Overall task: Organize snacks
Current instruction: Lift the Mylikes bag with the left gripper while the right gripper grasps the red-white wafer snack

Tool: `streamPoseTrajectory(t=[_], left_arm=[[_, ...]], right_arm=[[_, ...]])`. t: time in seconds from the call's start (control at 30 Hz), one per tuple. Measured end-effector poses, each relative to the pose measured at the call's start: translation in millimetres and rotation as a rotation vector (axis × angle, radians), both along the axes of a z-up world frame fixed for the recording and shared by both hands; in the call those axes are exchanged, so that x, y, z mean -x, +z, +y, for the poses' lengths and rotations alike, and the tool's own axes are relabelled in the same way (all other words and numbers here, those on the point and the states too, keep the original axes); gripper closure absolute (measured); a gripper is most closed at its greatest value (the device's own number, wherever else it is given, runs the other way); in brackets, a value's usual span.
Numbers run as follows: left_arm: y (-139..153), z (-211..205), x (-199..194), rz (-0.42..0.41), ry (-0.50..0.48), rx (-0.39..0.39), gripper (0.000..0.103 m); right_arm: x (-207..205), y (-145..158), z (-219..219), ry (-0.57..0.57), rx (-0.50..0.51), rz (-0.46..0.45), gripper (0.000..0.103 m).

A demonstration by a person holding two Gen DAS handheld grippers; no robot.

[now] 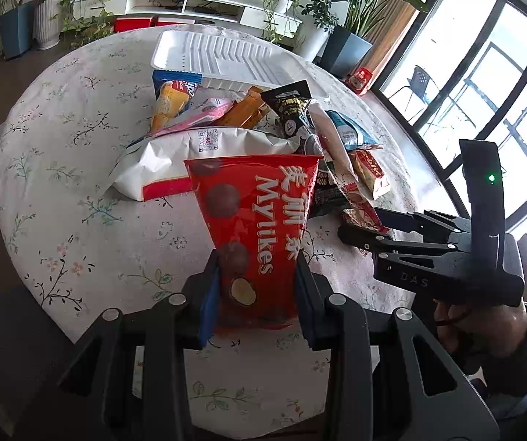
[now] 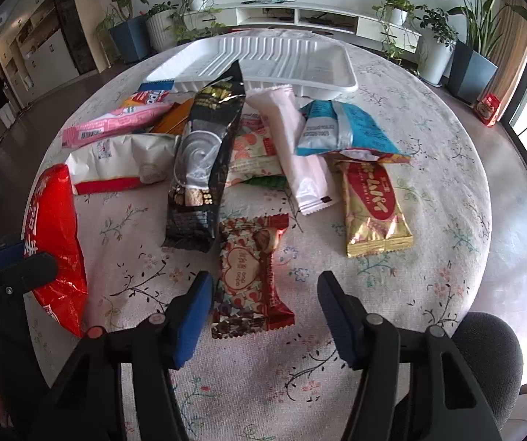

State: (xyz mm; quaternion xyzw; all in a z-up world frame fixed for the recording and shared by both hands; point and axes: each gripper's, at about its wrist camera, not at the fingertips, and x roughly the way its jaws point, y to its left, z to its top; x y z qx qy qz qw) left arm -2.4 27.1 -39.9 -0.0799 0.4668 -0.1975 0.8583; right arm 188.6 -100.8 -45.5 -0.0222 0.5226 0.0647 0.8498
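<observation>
The red Mylikes bag (image 1: 254, 235) is clamped betw. the blue pads of the left gripper (image 1: 258, 294), held by its lower end and apparently lifted off the table, w/ its top edge leaning out over the white chip bag (image 1: 175, 161) in the snack pile. Main risk, as I judge it: the bag is slick foil and puffy, gripped low, so the free upper part can flop or slide out of the pads on a quick swing, and it could drag the white chip bag or the black packet (image 2: 203, 169) along if carried low over the pile toward the white tray (image 2: 263, 62) at the far side of the table. Second risk: the right gripper (image 2: 265, 305) sits close by, jaws wide apart around the near end of the heart-print red packet (image 2: 248, 279), not yet closed on it; the two tools are near each other, so crossing paths could knock one load loose. Pose: left gripper points fwd and roughly level over the floral tablecloth (image 1: 79, 169); right gripper is low, angled down at the table, hand (image 1: 484, 330) behind it on the person's right.
</observation>
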Motion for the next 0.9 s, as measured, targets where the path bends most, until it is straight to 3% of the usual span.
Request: streamPoseTrajectory(t=[0.1, 0.17, 0.43, 0.9], left_arm=[[-3.6, -1.2, -0.7, 0.008, -0.010, 0.004, 0.070], [-4.8, -1.2, -1.5, 0.009, -0.009, 0.007, 0.070], [-7.7, -2.9, -3.4, 0.017, -0.010, 0.003, 0.073], [6.3, 8.7, 0.5, 0.022, -0.012, 0.077, 0.074]], right_arm=[[-2.6, 0.1, 0.2, -0.001, -0.009, -0.009, 0.046], [-3.1, 1.1, -3.2, -0.009, -0.032, -0.011, 0.056], [-1.0, 2.3, -9.1, -0.002, -0.067, -0.007, 0.065], [14.3, 24.8, -40.4, -0.053, -0.247, -0.056, 0.067]])
